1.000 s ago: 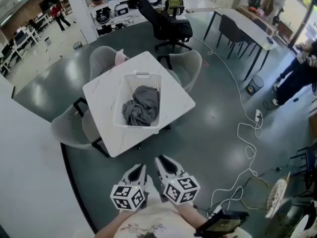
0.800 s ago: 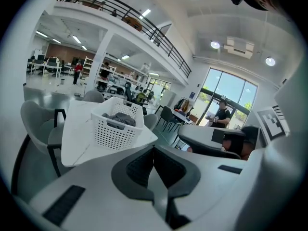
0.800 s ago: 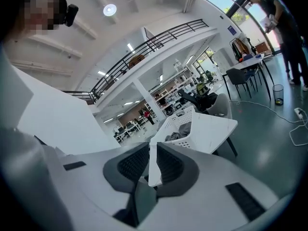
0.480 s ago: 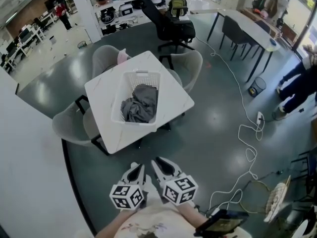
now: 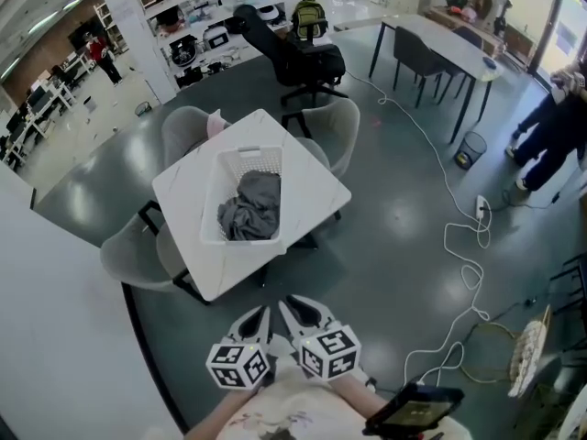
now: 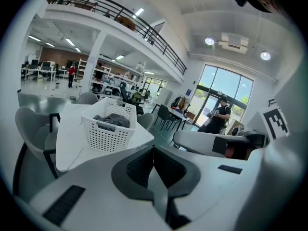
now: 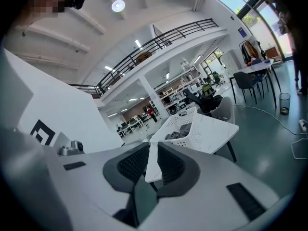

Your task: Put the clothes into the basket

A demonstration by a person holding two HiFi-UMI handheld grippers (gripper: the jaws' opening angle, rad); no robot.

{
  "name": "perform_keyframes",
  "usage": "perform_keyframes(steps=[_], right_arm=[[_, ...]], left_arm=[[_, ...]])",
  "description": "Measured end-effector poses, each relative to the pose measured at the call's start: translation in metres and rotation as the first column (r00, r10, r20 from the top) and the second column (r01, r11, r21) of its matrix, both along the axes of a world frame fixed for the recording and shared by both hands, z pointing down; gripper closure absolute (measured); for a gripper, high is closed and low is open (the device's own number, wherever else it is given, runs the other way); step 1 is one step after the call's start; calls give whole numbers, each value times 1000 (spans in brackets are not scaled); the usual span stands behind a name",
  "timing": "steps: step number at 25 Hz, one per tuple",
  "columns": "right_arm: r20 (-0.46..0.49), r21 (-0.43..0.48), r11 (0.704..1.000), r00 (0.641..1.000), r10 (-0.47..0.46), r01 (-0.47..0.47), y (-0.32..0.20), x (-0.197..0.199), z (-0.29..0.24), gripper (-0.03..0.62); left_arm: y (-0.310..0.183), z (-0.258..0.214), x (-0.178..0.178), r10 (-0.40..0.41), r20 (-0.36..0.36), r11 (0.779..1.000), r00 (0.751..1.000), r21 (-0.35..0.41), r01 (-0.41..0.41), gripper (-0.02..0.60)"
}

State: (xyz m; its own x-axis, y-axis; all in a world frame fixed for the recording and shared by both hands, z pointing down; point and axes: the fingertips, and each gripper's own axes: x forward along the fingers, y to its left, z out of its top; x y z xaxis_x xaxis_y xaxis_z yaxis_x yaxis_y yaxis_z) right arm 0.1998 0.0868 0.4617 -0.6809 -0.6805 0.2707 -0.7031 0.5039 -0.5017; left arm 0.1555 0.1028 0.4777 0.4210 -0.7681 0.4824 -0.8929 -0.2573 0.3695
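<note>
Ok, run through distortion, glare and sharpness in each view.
Head view: wide-angle bend, table edges sharp, soft sheen on the floor. Left gripper view: dark rounded corners, window washed out. Right gripper view: tilted, lamp flares, basket crisp.

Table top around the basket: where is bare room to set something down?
In the head view the table is bare in wedges between the basket and the left and right corners, and in a patch between the basket and the near corner. The far corner leaves least. The basket itself is mostly filled by grey clothes.
</note>
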Motion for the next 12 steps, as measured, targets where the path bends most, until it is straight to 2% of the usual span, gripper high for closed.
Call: perform_keyframes(steps=[5,12], right_arm=[[-1,4,1000,1000,22,-22,-4,5,-1,537],[1,-8,1000,1000,19,-19,-2,6,1,537]], left_arm=[[-5,0,5,27,3,1000,1000,4,-27,571],[-1,1,3,11,0,1000,1000,-3,-11,571]])
